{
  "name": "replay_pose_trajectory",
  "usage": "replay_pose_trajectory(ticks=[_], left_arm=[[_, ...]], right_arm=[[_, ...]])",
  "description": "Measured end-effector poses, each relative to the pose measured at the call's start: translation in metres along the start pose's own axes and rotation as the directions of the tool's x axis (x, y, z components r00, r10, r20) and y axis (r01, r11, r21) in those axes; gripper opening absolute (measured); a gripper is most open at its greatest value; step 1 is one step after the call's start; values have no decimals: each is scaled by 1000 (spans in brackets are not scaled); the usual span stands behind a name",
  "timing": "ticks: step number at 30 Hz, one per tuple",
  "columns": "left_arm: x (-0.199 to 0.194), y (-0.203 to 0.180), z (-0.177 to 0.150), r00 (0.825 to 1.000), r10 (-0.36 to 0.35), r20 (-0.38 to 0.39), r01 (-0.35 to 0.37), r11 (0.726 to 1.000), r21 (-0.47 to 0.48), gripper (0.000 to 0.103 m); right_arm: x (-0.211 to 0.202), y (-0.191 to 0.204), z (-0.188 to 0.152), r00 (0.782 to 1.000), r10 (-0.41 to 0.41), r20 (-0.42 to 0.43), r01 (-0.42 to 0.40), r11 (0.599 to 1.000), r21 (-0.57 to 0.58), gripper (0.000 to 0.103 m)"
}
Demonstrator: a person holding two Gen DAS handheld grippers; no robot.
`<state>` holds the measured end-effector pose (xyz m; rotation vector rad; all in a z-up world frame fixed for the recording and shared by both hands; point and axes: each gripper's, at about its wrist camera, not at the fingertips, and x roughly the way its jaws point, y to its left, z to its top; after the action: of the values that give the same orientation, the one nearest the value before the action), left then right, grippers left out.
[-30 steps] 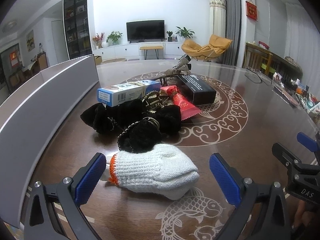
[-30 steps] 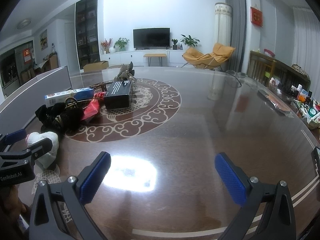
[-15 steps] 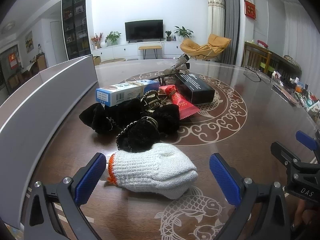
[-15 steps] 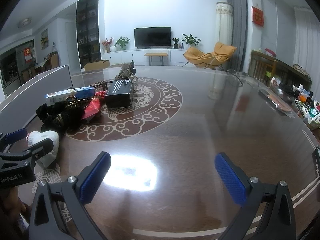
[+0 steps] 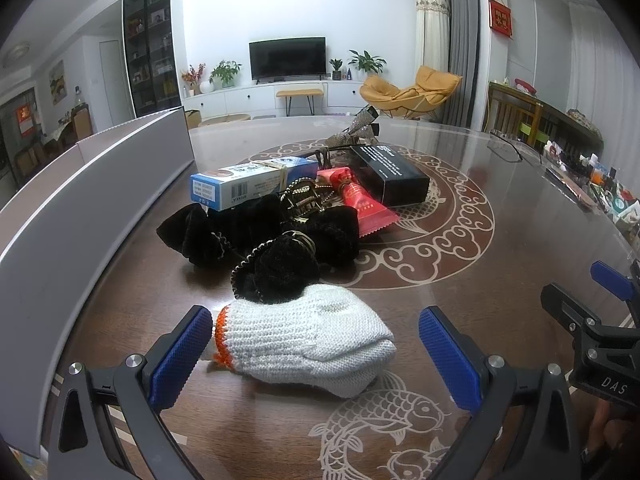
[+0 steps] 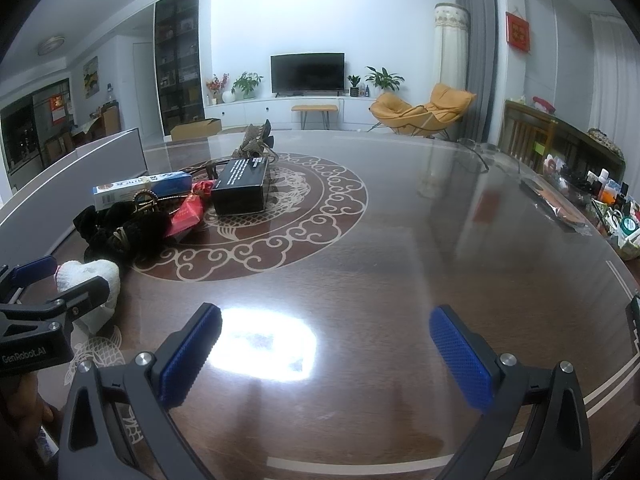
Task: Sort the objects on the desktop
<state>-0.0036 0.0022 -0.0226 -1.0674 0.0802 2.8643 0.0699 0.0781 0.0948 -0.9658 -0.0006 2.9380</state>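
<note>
Both my jaws spread wide, holding nothing.
My left gripper (image 5: 316, 356) flanks the white glove (image 5: 304, 338) near the grey box wall (image 5: 92, 200); my right gripper (image 6: 324, 354), marked "DAS", faces bare surface (image 6: 400, 248).

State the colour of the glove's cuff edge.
Orange, on a white glove; clearest in the left wrist view.

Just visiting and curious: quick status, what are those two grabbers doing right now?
Left gripper open, straddling the white knit glove. Right gripper open over bare table, holding nothing. Black scrunchies touch the glove's far side.
</note>
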Motion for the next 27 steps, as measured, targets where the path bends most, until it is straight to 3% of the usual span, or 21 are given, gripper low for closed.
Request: replay_pose_trajectory(ticks=[27], left_arm=[[0, 1, 0, 1000, -10, -13, 10, 1000, -10, 103]], right_arm=[[0, 2, -1, 1000, 1, -2, -1, 1000, 0, 103]])
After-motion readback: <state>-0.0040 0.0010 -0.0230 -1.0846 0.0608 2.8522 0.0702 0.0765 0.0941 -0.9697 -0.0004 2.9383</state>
